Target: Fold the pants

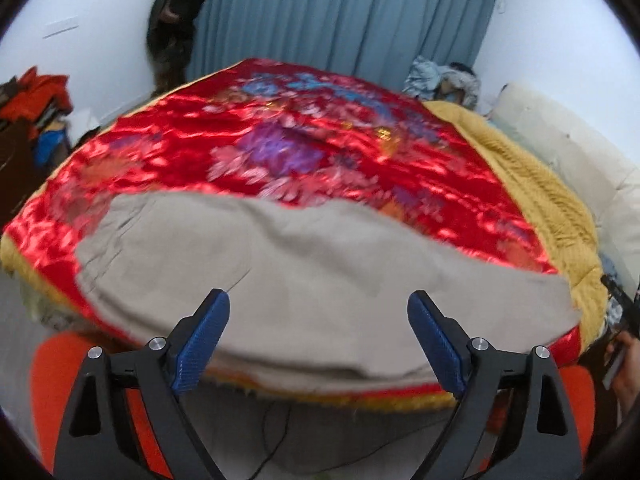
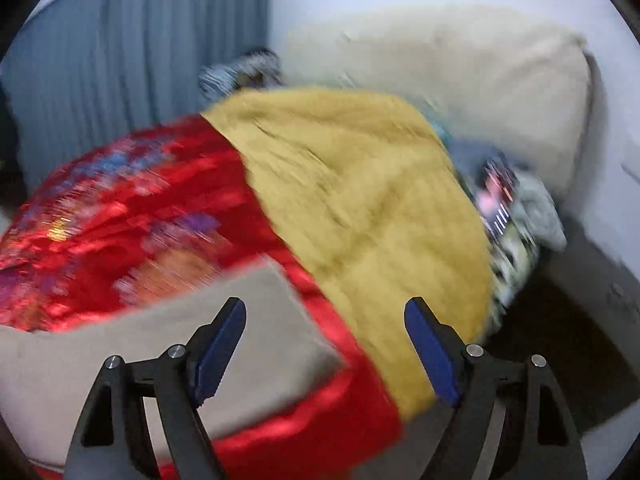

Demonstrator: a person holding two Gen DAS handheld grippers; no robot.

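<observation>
Beige pants (image 1: 304,280) lie flat along the near edge of a bed covered with a red floral satin quilt (image 1: 304,148). My left gripper (image 1: 319,300) is open and empty, held just above the pants near the bed's front edge. In the right wrist view one end of the pants (image 2: 224,320) lies at the lower left on the quilt (image 2: 132,220). My right gripper (image 2: 325,306) is open and empty, above the quilt's red edge just right of that pants end. Both views are motion-blurred.
A mustard yellow blanket (image 2: 360,208) covers the bed's right side, also in the left wrist view (image 1: 532,184). A cream sofa (image 2: 480,80) stands beyond it. Blue curtains (image 1: 340,16) hang behind. Clothes are piled at the left (image 1: 36,100). An orange seat (image 1: 60,384) sits below the bed edge.
</observation>
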